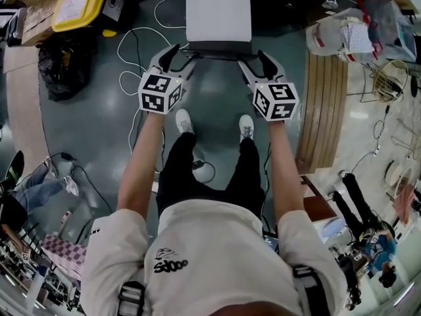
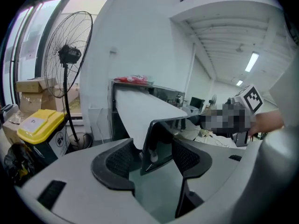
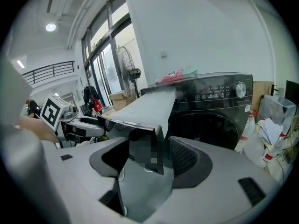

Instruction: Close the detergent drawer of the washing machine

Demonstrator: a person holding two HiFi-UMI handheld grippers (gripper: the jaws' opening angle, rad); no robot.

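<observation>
The washing machine's (image 3: 216, 112) detergent drawer (image 1: 218, 8) stands pulled far out, a long white tray with a dark glossy front panel (image 1: 220, 47). My left gripper (image 1: 179, 56) is at the panel's left corner and my right gripper (image 1: 256, 62) at its right corner. In the left gripper view the jaws (image 2: 154, 155) stand wide with the panel's edge (image 2: 161, 139) between them, and the pads do not visibly press on it. In the right gripper view the jaws (image 3: 149, 160) also straddle the panel's corner (image 3: 140, 139), with a gap on one side.
A yellow bin (image 1: 79, 2), a black bag (image 1: 62, 64) and white cables (image 1: 141, 58) lie on the floor to the left. A wooden board (image 1: 322, 110) and clutter are on the right. A standing fan (image 2: 70, 55) is beside the machine. My feet (image 1: 184, 120) are just below the drawer.
</observation>
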